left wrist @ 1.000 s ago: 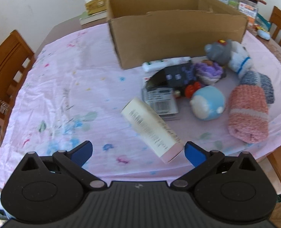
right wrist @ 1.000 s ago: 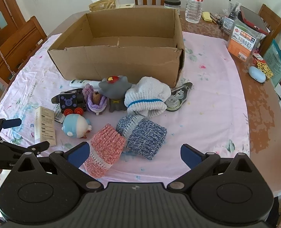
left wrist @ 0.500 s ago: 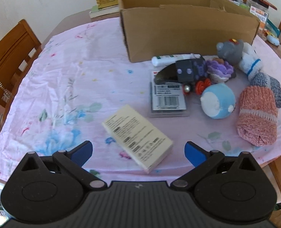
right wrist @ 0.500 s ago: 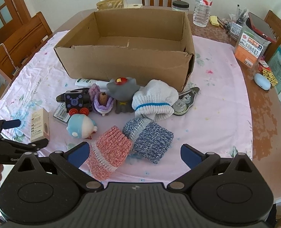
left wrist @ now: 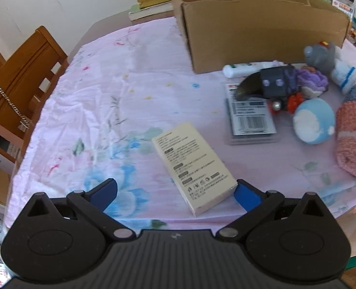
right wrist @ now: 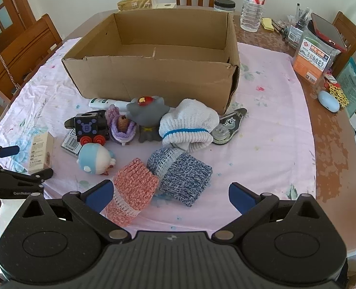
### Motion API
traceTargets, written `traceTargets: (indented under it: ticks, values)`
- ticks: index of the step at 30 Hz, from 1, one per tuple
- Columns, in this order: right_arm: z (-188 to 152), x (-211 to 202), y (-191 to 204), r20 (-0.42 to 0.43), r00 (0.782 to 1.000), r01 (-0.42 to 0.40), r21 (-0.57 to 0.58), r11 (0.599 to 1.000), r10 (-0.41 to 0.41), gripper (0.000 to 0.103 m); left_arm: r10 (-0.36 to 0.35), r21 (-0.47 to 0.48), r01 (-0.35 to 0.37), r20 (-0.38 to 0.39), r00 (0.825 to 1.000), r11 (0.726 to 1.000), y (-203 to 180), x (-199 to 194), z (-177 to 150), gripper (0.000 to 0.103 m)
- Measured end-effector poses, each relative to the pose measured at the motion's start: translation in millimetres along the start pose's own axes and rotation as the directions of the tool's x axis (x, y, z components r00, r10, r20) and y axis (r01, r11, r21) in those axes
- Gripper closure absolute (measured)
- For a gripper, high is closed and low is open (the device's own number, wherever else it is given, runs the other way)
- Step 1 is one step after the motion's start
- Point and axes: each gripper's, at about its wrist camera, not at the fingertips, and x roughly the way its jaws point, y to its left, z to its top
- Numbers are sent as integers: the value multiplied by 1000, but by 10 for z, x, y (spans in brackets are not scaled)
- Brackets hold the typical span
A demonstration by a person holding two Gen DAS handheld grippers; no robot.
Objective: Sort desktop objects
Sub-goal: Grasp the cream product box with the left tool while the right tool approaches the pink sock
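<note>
Trouble, if it comes, looks likeliest at the cream carton (left wrist: 194,168), which lies on the pink floral cloth (left wrist: 110,77) near the table's front edge: the left gripper (left wrist: 175,191) is spread wide and empty, one blue fingertip (left wrist: 246,195) right at the carton's near corner and the other well clear, so an off-centre squeeze could spin the box or nudge it toward the edge. The right gripper (right wrist: 170,193), equally wide and holding nothing, hangs over the pink knitted sock (right wrist: 132,189) and blue knitted sock (right wrist: 180,172); soft rolls may slump or drag a neighbour along. The open cardboard box (right wrist: 153,82), empty as far as can be seen, stands behind the heap of toys. The cloth is creased, over a brown table ringed by wooden chairs (right wrist: 26,48), with a water bottle (right wrist: 253,2) beyond.
</note>
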Motion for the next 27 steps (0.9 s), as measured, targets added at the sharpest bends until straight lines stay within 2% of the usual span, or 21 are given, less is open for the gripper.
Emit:
traceTargets:
  ticks: [10, 15, 18, 20, 22, 27]
  values:
    - [27, 0, 58, 2, 1000, 13, -13, 1000, -13, 0, 60, 1, -60, -1, 998, 998, 310, 117, 93, 1]
    - [27, 13, 90, 1, 1000, 18, 3, 1000, -18, 0, 23, -53, -21, 38, 999, 998, 357, 100, 115, 2]
    - [26, 20, 138, 0, 1000, 19, 3, 1000, -19, 0, -14, -78, 21, 78, 997, 997, 277, 78, 122, 12]
    - [26, 19, 168, 2, 1000, 20, -3, 1000, -20, 0, -47, -79, 54, 86, 995, 995, 216, 86, 129, 27]
    - [30, 17, 195, 5, 1000, 23, -9, 1000, -23, 0, -55, -71, 61, 86, 995, 996, 167, 103, 134, 30]
    - [16, 12, 233, 22, 1000, 16, -26, 1000, -15, 0, -55, -104, 65, 97, 994, 992, 179, 132, 131, 31]
